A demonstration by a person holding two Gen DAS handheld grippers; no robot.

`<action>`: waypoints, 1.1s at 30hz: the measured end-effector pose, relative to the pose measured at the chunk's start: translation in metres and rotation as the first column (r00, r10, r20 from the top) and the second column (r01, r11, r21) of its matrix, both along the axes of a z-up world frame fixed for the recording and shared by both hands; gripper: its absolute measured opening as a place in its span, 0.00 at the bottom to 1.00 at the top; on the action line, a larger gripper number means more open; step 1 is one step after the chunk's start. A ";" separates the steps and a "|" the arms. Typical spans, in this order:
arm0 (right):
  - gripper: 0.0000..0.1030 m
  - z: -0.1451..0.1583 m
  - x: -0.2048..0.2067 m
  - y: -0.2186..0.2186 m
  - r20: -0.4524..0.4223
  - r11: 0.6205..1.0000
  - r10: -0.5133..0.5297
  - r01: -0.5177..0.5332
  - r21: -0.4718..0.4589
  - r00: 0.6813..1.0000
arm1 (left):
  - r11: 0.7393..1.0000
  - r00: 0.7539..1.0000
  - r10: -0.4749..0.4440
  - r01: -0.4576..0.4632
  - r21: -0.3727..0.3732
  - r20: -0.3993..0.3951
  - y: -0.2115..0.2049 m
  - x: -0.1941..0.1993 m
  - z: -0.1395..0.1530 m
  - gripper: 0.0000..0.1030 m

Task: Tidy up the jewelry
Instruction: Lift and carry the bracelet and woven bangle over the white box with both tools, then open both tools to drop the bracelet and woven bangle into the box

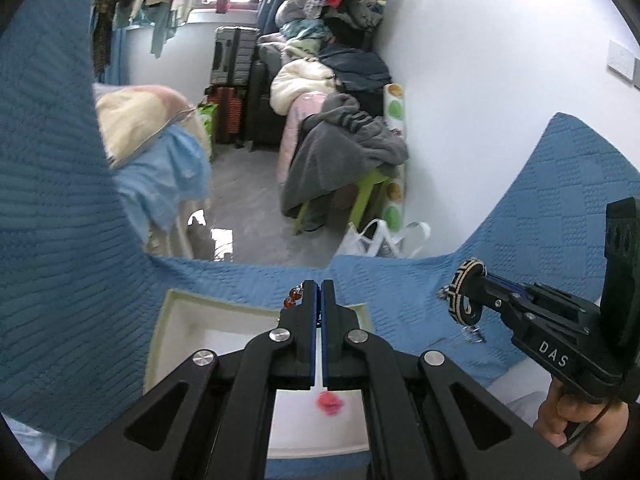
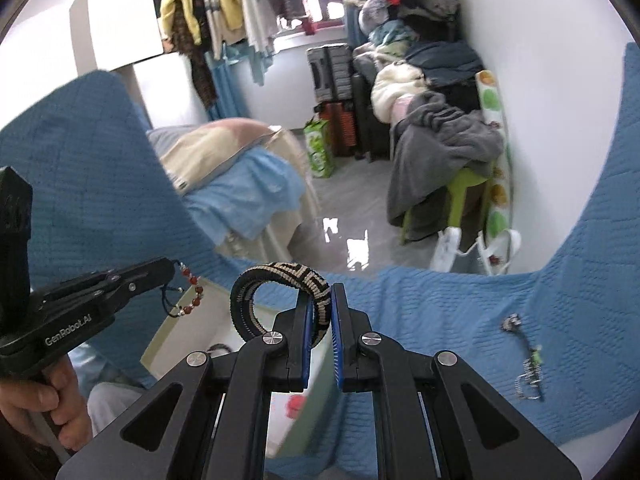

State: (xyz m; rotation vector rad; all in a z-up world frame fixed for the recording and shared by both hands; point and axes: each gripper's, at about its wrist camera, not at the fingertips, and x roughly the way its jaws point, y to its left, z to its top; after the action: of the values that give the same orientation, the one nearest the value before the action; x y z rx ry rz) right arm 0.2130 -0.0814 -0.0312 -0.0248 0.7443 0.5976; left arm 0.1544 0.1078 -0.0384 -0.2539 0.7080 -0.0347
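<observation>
My left gripper (image 1: pixel 322 286) is shut on a red bead bracelet (image 1: pixel 293 297) and holds it above a shallow white tray (image 1: pixel 168 320). From the right wrist view the bracelet (image 2: pixel 194 294) hangs from the left gripper (image 2: pixel 173 267). My right gripper (image 2: pixel 320 304) is shut on a black-and-beige woven bangle (image 2: pixel 280 274), held in the air right of the tray; it also shows in the left wrist view (image 1: pixel 466 280). A pink item (image 1: pixel 330 400) lies in the tray. A silver-and-green chain piece (image 2: pixel 528 364) lies on the blue quilt (image 2: pixel 580 280).
The blue quilted cover (image 1: pixel 60 240) spreads under everything and rises on both sides. Beyond its far edge are the grey floor (image 1: pixel 248 200), a bed, suitcases (image 1: pixel 234 60) and a pile of clothes on a green stool (image 1: pixel 344 152). A white wall is on the right.
</observation>
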 end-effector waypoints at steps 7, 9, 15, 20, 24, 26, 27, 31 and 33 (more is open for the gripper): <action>0.07 -0.038 -0.011 0.033 -0.055 0.999 0.030 -0.031 -0.024 0.998 | 1.000 0.997 0.028 -0.027 0.009 -0.075 0.030 -0.005 -0.037 0.00; 0.07 -0.051 -0.013 0.042 -0.073 0.998 0.037 -0.040 -0.040 0.997 | 0.999 0.994 0.034 -0.034 0.008 -0.100 0.036 -0.005 -0.049 0.00; 0.07 -0.084 -0.022 0.059 -0.112 0.992 0.059 -0.070 -0.104 0.992 | 0.999 0.985 0.045 -0.046 0.002 -0.168 0.046 -0.010 -0.080 0.00; 0.08 -0.105 -0.028 0.066 -0.146 0.986 0.073 -0.094 -0.136 0.987 | 0.999 0.978 0.046 -0.047 -0.003 -0.205 0.050 -0.013 -0.097 0.01; 0.09 -0.114 -0.029 0.068 -0.173 0.983 0.085 -0.111 -0.148 0.981 | 0.999 0.974 0.050 -0.052 -0.004 -0.221 0.054 -0.014 -0.102 0.01; 0.28 -0.114 -0.031 0.068 -0.176 0.983 0.090 -0.116 -0.140 0.980 | 0.998 0.972 0.059 -0.059 0.005 -0.228 0.055 -0.014 -0.103 0.01; 0.35 -0.113 -0.031 0.068 -0.171 0.984 0.089 -0.114 -0.140 0.981 | 0.998 0.970 0.065 -0.066 0.006 -0.233 0.057 -0.013 -0.103 0.01; 0.39 -0.100 -0.032 0.063 -0.137 0.989 0.097 -0.111 -0.098 0.986 | 0.995 0.968 0.101 -0.103 0.003 -0.231 0.061 -0.015 -0.097 0.41; 0.39 -0.091 -0.032 0.061 -0.118 0.990 0.101 -0.111 -0.083 0.988 | 0.992 0.974 0.127 -0.127 0.013 -0.185 0.062 -0.020 -0.088 0.49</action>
State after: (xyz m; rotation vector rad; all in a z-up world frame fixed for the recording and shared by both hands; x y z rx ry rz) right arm 0.1815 -0.0205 -0.1217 -0.1142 0.8838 0.6707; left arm 0.1348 0.1701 -0.1266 -0.3033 0.8763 0.1129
